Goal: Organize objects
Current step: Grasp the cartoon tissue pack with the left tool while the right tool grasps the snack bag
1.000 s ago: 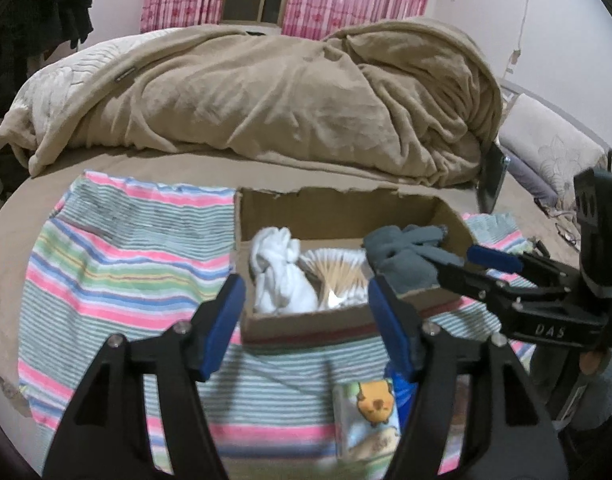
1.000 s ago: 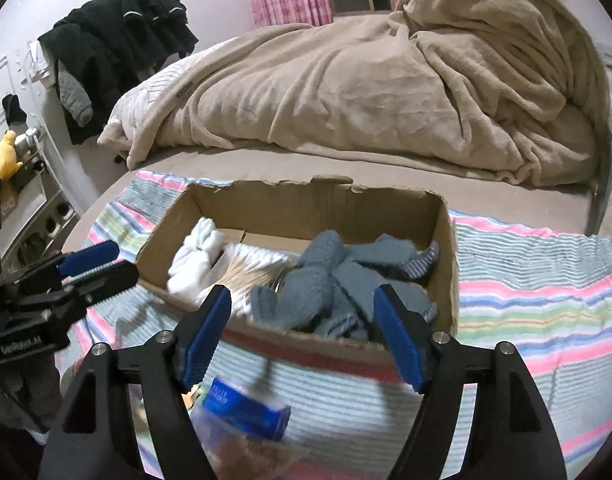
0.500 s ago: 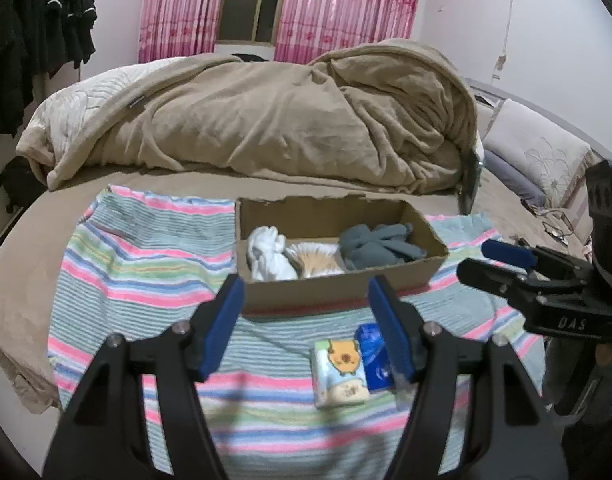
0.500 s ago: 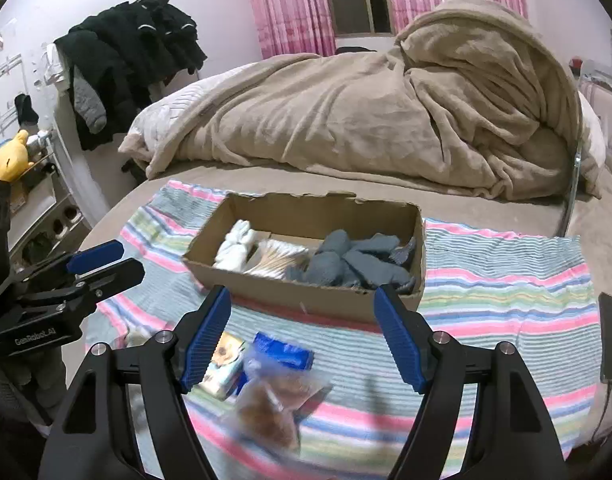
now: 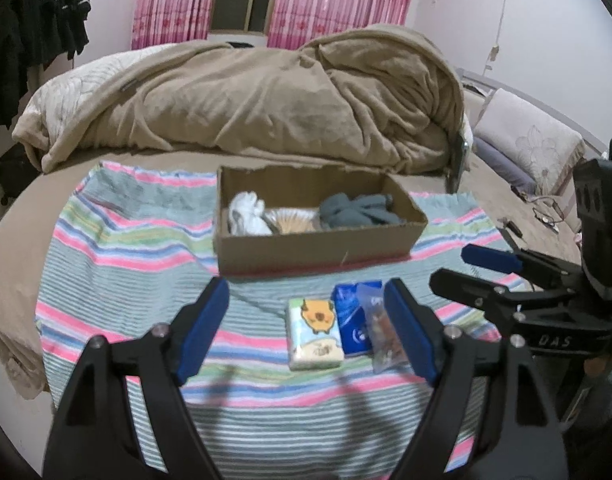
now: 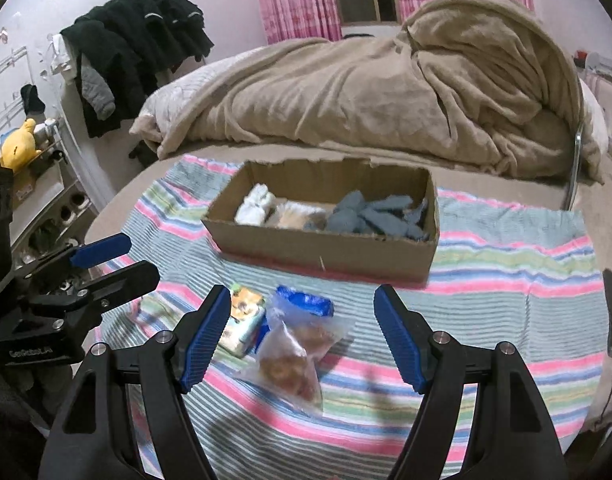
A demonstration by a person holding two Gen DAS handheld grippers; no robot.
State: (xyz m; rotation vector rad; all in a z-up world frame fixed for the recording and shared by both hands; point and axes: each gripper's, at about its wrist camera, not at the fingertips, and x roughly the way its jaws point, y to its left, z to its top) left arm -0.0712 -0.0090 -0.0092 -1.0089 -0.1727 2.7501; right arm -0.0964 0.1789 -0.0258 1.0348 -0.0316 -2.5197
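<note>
Between the spread-wide right gripper (image 6: 302,332), that crinkly clear plastic snack bag (image 6: 294,356) is looking light and slippery, so I'm guessing pinching its top edge works best.

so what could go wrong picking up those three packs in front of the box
The clear snack bag lies over the blue pack, which touches the tissue pack; grabbing one may drag the others. The bag looks slippery and crushable. The cardboard box is already crowded with grey socks.

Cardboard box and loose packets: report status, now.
Left tongs open, right tongs open, both empty. Brown cardboard box holds white, tan and grey bundles. Cartoon tissue pack, blue packet and clear snack bag on striped cloth. Path clear.
</note>
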